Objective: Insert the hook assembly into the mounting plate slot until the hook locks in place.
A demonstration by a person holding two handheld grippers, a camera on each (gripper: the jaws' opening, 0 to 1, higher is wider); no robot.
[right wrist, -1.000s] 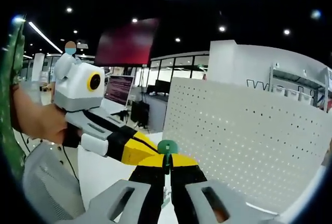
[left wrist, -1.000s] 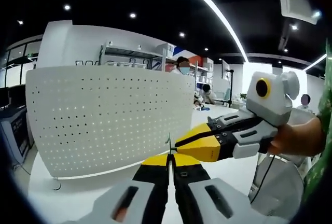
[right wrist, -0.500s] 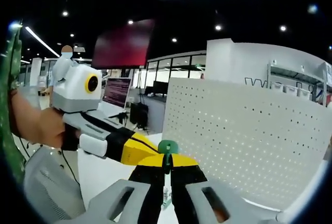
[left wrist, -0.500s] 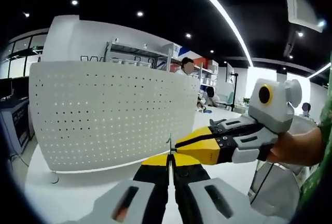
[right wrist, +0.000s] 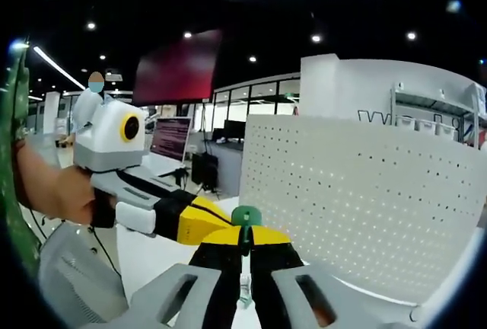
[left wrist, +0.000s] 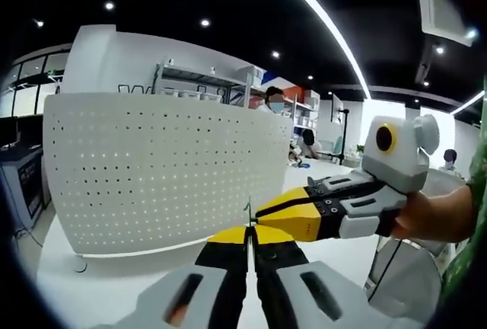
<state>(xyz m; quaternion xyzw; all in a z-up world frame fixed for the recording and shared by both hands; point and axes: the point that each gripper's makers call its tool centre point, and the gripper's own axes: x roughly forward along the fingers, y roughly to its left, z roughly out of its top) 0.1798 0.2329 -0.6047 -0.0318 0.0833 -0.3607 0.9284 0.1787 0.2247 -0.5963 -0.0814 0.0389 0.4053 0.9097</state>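
Note:
The white perforated mounting plate (left wrist: 160,173) stands upright on the white table, left of centre in the left gripper view and at the right (right wrist: 358,199) in the right gripper view. My left gripper (left wrist: 249,230) is shut on a thin metal hook wire (left wrist: 248,211) that sticks up between its yellow tips. My right gripper (left wrist: 261,211) reaches in from the right, its tips meeting that wire. In the right gripper view my right gripper (right wrist: 245,231) is shut on the hook assembly's green cap (right wrist: 246,216), and the left gripper (right wrist: 225,226) touches it from the left. Both are in front of the plate, apart from it.
The white table (left wrist: 68,283) carries the plate on small feet. A grey mesh chair (left wrist: 407,272) stands near the right hand. Shelving (left wrist: 198,85) and people are far behind. Monitors (right wrist: 173,135) and desks line the background in the right gripper view.
Both views have shifted a little with the hands. The two grippers stay pressed together on the hook assembly, at the same distance from the plate.

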